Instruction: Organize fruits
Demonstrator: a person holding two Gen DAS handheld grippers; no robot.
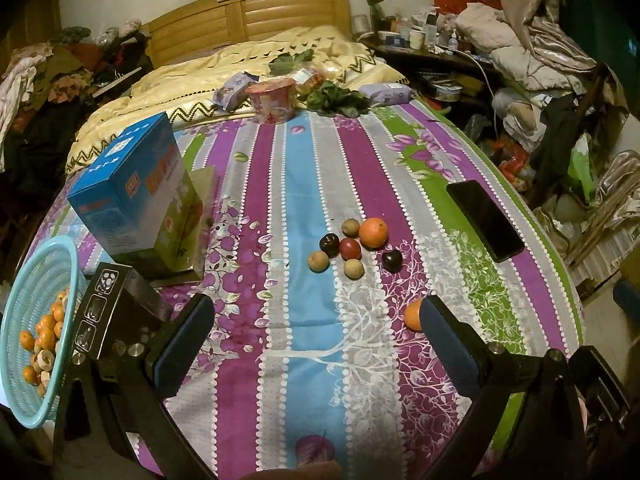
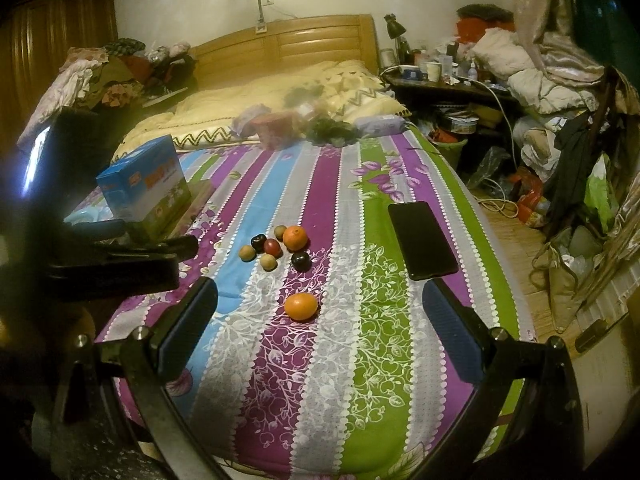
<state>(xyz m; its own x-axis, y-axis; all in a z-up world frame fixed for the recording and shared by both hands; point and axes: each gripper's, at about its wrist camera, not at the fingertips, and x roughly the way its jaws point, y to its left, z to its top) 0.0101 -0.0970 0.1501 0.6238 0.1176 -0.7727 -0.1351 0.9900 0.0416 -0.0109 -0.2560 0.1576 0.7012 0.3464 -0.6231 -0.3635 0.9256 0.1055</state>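
Both held wide and empty: left hand-held gripper point(image 1: 316, 332), right hand-held gripper point(image 2: 320, 312). Fruit cluster point(image 2: 276, 248) beyond a lone orange point(image 2: 301, 307) on the bed point(image 2: 360, 360); phone point(image 2: 422, 240) right of it; basket point(image 1: 24, 280) far left.

Ahead of my right gripper point(image 2: 320, 312), bare striped bedsheet point(image 2: 360, 380) up to a lone orange point(image 2: 301, 307). Fruit cluster point(image 2: 276, 248) beyond. Phone point(image 2: 422, 240) bounds the right side; blue box point(image 2: 146, 184) and my left gripper point(image 2: 120, 256) crowd the left.
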